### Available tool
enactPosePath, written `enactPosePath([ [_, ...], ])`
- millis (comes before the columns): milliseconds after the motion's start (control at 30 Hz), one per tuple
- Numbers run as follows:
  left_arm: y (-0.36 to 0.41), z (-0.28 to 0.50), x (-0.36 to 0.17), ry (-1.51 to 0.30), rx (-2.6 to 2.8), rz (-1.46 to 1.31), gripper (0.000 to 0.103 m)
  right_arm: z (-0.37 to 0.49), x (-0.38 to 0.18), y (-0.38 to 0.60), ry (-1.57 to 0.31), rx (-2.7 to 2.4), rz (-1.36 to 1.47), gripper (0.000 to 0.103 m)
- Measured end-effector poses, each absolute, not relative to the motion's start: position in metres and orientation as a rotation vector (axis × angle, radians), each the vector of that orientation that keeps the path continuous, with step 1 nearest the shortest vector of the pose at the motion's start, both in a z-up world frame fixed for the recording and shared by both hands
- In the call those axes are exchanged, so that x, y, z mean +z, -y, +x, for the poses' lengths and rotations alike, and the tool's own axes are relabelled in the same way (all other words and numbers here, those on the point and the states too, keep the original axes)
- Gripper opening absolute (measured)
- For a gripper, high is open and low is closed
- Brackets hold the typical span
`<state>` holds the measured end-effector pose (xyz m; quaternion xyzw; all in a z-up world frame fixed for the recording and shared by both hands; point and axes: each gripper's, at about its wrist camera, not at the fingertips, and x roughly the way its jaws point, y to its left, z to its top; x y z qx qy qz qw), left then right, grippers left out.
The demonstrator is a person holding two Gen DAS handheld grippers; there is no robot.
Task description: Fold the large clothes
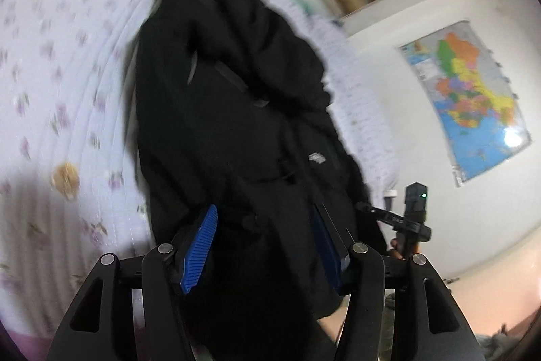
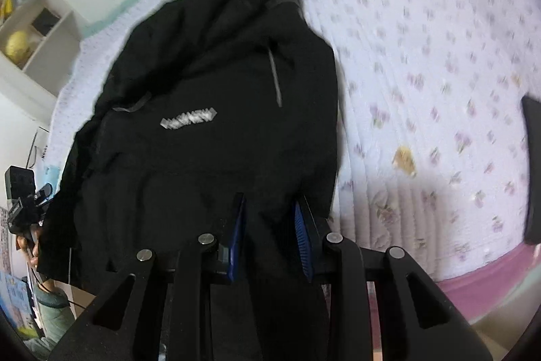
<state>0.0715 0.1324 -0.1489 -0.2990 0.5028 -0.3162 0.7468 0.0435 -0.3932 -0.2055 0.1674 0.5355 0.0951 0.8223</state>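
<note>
A floral quilted bedspread fills the right and top of the right wrist view and the left of the left wrist view. A black jacket lies over it, centre frame, its near hem running down to both grippers. The right gripper, bottom centre, has its blue pads pinched on hem fabric. The left gripper stands wider, with cloth bunched between its fingers. A coloured wall map hangs at right.

Bed w/ floral quilt is carrying a black jacket, its far end lying on the quilt; dark flat obj lying at edge.
</note>
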Motion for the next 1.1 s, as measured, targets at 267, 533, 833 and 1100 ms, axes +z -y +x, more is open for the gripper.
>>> enactPosePath([
  [267,-0.13,0.032,-0.132,-1.066,-0.617,-0.497,0.057,0.014,-0.216,0.39,-1.171,0.129,0.235,0.037],
  [533,-0.16,-0.009,-0.162,-1.119,-0.533,-0.513,0.057,-0.035,-0.216,0.391,-1.159,0.157,0.276,0.04],
  [833,-0.138,-0.034,-0.158,-1.064,-0.548,-0.43,0.029,-0.062,-0.226,0.357,-1.178,0.11,0.163,0.026],
  [1100,-0.157,-0.02,-0.103,-0.919,-0.622,-0.522,0.013,-0.061,-0.169,0.37,-1.052,0.111,0.241,0.013],
])
